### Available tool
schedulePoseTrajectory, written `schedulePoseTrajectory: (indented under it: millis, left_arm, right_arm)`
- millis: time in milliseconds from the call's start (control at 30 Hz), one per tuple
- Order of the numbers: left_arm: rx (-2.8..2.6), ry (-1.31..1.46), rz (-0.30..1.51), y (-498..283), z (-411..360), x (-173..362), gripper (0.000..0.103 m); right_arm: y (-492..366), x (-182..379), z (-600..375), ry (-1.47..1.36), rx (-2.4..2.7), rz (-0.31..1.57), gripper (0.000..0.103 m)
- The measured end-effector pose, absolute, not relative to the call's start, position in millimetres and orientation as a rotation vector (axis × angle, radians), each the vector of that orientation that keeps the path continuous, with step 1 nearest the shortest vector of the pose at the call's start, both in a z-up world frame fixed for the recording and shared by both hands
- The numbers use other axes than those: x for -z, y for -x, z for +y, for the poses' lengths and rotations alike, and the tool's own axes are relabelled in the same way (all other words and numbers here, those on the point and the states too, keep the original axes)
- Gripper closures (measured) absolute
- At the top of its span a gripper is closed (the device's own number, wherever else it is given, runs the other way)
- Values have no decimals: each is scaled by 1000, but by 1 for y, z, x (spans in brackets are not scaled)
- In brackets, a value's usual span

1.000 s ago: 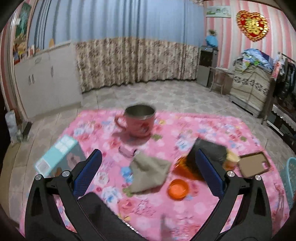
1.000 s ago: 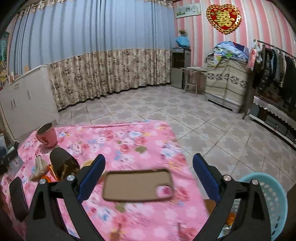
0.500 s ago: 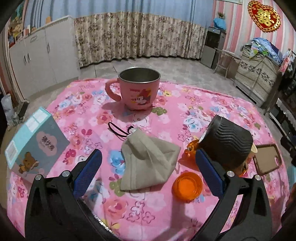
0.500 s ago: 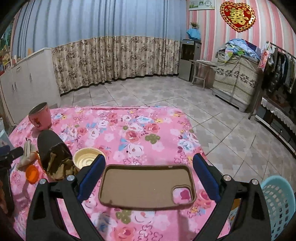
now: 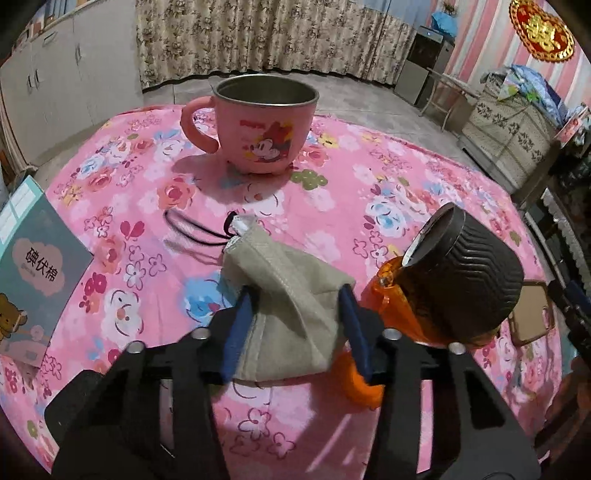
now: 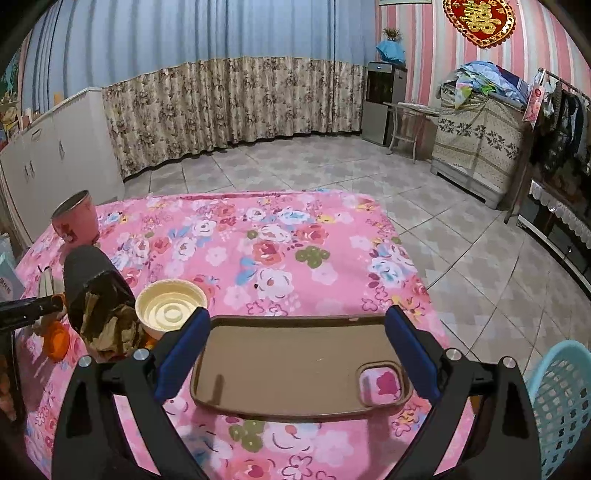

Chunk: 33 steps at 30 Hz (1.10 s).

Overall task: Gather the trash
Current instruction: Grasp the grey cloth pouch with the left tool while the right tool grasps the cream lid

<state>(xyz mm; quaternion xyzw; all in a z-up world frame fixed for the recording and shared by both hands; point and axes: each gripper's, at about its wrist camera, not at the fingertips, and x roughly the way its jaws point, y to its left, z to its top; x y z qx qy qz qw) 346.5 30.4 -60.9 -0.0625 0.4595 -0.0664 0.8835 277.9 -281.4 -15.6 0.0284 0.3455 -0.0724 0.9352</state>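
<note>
Closest in, the left gripper (image 5: 295, 314) is down on the floral tablecloth (image 5: 332, 199), and its blue pads (image 5: 236, 328) are closing in on the beige face mask (image 5: 291, 295). The crumpled cloth sits right between them and both pads touch its sides. The mask's black ear loops (image 5: 195, 229) trail out ahead of the fingers, to their left. Tucked under the right finger is an orange lid (image 5: 360, 386). Just beyond that finger lies a black ribbed paper cup (image 5: 469, 273), tipped on its side over an orange wrapper (image 5: 388, 291). Off to the left of the fingers rests a teal box (image 5: 33, 258) with a little bear and the printed characters 碘伏棉. Straight ahead, further out, stands a pink Minnie Mouse mug (image 5: 262, 125) with a steel lining; the small red wording on it is too blurred to read.

Over to the right gripper (image 6: 297, 349): its fingers are spread wide either side of a brown phone case (image 6: 295, 365) lying flat on the cloth. Whether the pads touch its ends I cannot tell. Just past the left finger sits a cream lid (image 6: 170, 308), and beside that the black cup's mouth, stuffed with crumpled brown wrapper (image 6: 107, 325). Low to the right of the fingers, beside the table, is a light blue plastic basket (image 6: 565, 402). Far back on the striped wall hangs a red heart (image 6: 478, 18) with a gold 囍.
</note>
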Motion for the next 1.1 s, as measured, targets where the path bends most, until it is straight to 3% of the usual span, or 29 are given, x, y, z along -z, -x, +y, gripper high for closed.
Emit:
schedulePoseTrajectory:
  millis: [167, 367, 633, 700, 833, 1033, 1100]
  left_arm:
    - [139, 160, 940, -342, 37, 59, 76]
    - [129, 205, 899, -334, 50, 47, 79]
    - [108, 181, 820, -330, 61, 23, 79]
    - [101, 165, 821, -332, 62, 23, 79]
    - [105, 172, 820, -335, 66, 21, 79]
    - [112, 166, 807, -333, 67, 19, 79]
    - [111, 163, 807, -333, 67, 19, 79]
  right_arm:
    - [-280, 17, -274, -45, 125, 716, 10]
    - [-296, 18, -263, -58, 87, 742, 12]
    - [-332, 25, -235, 3, 4, 832, 32]
    - [-341, 30, -231, 30, 0, 877, 46]
    - [-348, 39, -232, 4, -16, 929, 49]
    - [-356, 40, -233, -63, -79, 968, 66]
    - [-358, 40, -235, -97, -103, 977, 77]
